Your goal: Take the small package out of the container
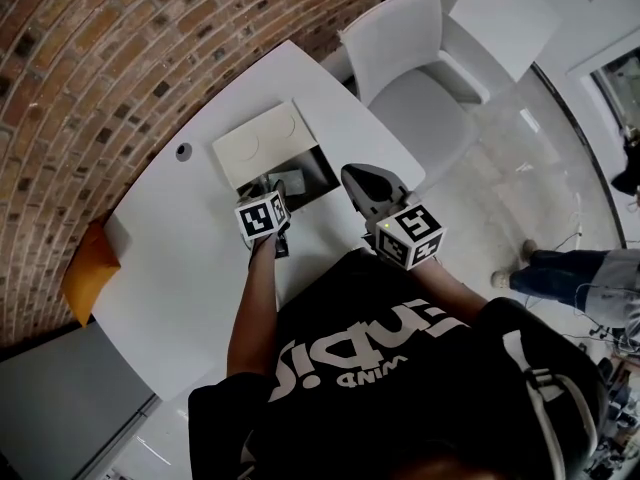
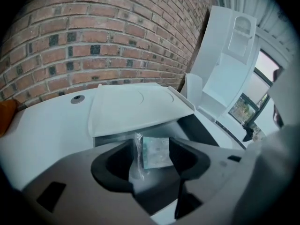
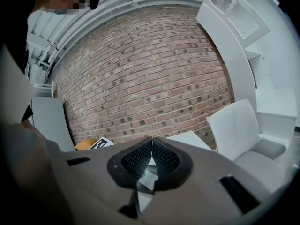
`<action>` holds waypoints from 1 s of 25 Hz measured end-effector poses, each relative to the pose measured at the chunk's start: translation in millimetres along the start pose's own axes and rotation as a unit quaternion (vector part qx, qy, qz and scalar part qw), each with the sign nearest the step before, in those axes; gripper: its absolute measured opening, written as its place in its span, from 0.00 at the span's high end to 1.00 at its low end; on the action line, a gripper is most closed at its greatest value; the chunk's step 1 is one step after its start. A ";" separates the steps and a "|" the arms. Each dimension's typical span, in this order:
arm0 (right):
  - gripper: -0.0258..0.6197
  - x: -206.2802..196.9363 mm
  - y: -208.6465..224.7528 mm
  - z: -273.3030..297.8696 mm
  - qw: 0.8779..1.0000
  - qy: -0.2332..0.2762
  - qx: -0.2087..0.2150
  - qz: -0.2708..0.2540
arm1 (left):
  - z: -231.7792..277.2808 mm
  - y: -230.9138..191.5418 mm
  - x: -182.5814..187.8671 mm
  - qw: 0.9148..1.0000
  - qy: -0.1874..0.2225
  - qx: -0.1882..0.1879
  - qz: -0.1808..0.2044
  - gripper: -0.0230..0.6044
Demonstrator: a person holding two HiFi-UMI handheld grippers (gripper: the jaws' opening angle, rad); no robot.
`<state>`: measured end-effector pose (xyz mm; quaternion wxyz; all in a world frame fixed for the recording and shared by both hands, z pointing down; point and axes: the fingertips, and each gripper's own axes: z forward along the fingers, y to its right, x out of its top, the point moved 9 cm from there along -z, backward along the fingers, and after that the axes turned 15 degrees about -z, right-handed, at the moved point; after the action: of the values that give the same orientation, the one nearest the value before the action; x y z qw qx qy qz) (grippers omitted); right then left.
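A white container (image 1: 262,143) lies on the white table (image 1: 180,258) with its flat lid (image 2: 136,104) raised over a dark opening (image 2: 199,125). My left gripper (image 2: 154,149) is at the near edge of that opening, shut on the small package (image 2: 157,153), a clear plastic packet with pale green contents. In the head view the package (image 1: 285,179) shows just ahead of the left gripper (image 1: 279,192). My right gripper (image 3: 151,139) is shut with nothing between its jaws; it is tilted up toward the brick wall, to the right of the container (image 1: 362,180).
A white chair (image 1: 420,68) stands beyond the table's far right edge. An orange object (image 1: 90,268) lies at the table's left end by the brick wall (image 1: 120,58). A round grommet (image 1: 183,151) sits left of the container. A person's legs (image 1: 560,268) show at the right.
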<state>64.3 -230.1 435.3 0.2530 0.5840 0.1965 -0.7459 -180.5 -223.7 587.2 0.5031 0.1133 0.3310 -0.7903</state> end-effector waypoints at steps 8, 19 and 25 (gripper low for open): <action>0.96 0.9 -3.0 -0.9 1.000 -0.004 -0.005 0.005 | 12.7 0.8 8.3 0.999 -0.040 0.023 0.008 0.60; 0.96 0.6 -2.2 -3.0 1.000 -0.006 -0.013 0.009 | 20.0 -6.5 10.9 0.995 -0.064 0.069 -0.033 0.60; 0.96 1.1 -3.9 -5.4 1.000 -0.005 -0.015 0.008 | 32.6 -10.3 2.9 0.992 -0.081 0.095 -0.024 0.60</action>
<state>65.9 -224.0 432.9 0.2690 0.5783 0.2016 -0.7434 -185.8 -243.7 614.5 0.4959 0.0876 0.2155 -0.8366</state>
